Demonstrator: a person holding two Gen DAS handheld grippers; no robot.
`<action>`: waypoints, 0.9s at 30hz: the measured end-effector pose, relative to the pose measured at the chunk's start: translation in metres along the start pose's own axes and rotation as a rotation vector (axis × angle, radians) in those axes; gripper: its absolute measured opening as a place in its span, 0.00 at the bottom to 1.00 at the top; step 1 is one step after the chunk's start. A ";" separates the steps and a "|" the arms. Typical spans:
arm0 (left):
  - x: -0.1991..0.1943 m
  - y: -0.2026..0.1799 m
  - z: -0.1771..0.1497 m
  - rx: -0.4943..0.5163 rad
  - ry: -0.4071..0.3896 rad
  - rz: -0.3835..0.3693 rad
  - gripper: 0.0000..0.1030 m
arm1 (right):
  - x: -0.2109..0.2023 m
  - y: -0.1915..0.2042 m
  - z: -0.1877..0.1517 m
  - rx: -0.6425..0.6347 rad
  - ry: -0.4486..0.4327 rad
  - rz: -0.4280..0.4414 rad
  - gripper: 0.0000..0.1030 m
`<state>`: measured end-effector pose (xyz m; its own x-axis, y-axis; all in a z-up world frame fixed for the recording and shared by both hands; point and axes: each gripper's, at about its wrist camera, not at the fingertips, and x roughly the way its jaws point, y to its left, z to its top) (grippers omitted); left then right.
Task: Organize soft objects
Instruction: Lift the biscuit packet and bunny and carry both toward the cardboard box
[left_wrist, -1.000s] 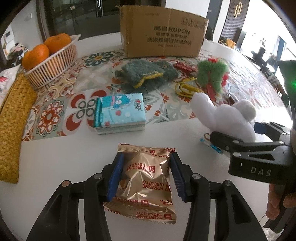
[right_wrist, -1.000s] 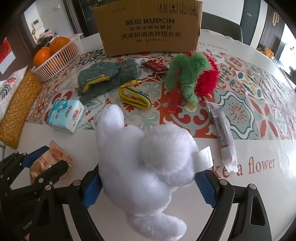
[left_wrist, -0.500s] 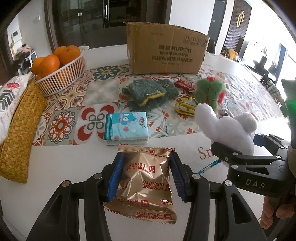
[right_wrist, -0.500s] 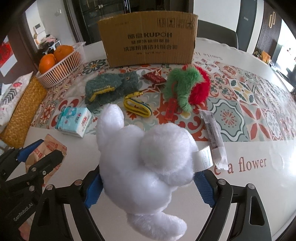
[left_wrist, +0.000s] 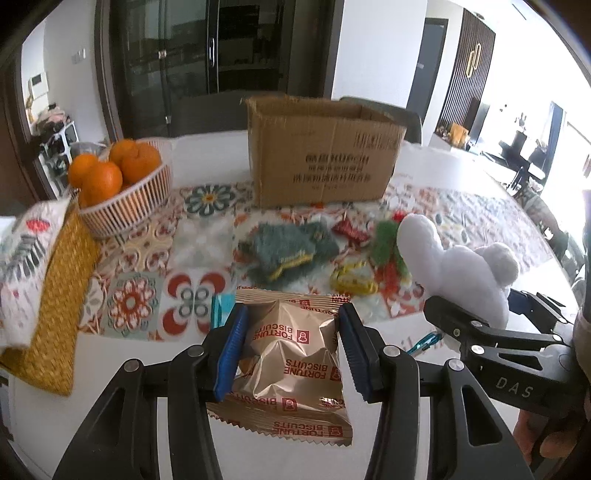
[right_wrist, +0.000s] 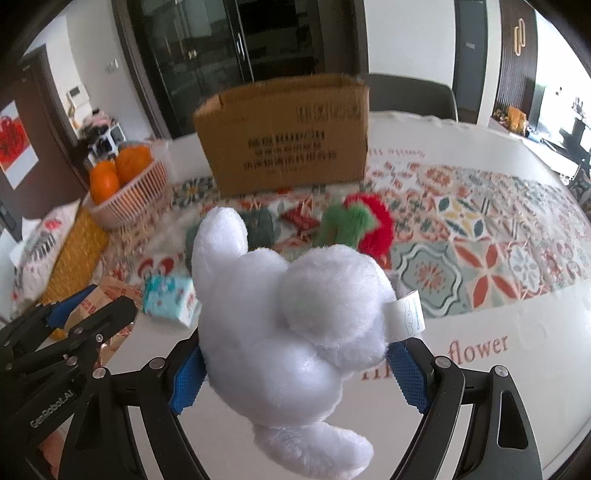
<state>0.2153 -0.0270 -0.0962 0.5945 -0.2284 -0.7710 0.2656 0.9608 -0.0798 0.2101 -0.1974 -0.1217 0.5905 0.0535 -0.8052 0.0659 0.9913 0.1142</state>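
Left hand-held gripper (left_wrist: 290, 352): pinching a gold biscuit pack (left_wrist: 291, 365) between its blue pads, held above the bench (left_wrist: 110, 369).
Right hand-held gripper (right_wrist: 295, 373): pinching a white plush (right_wrist: 291, 314), which bulges out above and below the pads; a sewn tag (right_wrist: 408, 314) sticks out on its right side.
Box (left_wrist: 321, 151): cardboard, open-topped, standing at the far side of the bench; landmark for the rest.
Green knit (left_wrist: 286, 251): lying on the patterned cloth in front of the box.
Red-and-green plush (right_wrist: 354, 225): in front of the box, towards its right end.
Red wrapper (left_wrist: 351, 232): in front of the box, between the knit and the red-and-green plush.
Yellow strap (left_wrist: 352, 282): nearer the camera than the red wrapper.
Tissue pack (right_wrist: 170, 301): well in front of the box, left of the white plush.
Basket (left_wrist: 125, 199): left of the box, with oranges (left_wrist: 114, 166) inside.
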 end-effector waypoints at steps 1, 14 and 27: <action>-0.003 -0.002 0.005 0.002 -0.011 0.002 0.48 | -0.002 0.000 0.003 0.002 -0.008 -0.002 0.84; -0.024 -0.016 0.058 0.027 -0.145 0.020 0.48 | -0.027 -0.013 0.047 0.030 -0.126 0.023 0.84; -0.027 -0.027 0.112 0.027 -0.246 0.059 0.48 | -0.042 -0.023 0.103 0.018 -0.241 0.037 0.84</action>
<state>0.2771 -0.0648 -0.0021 0.7756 -0.2064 -0.5965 0.2428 0.9699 -0.0200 0.2670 -0.2344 -0.0305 0.7676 0.0576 -0.6383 0.0535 0.9867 0.1534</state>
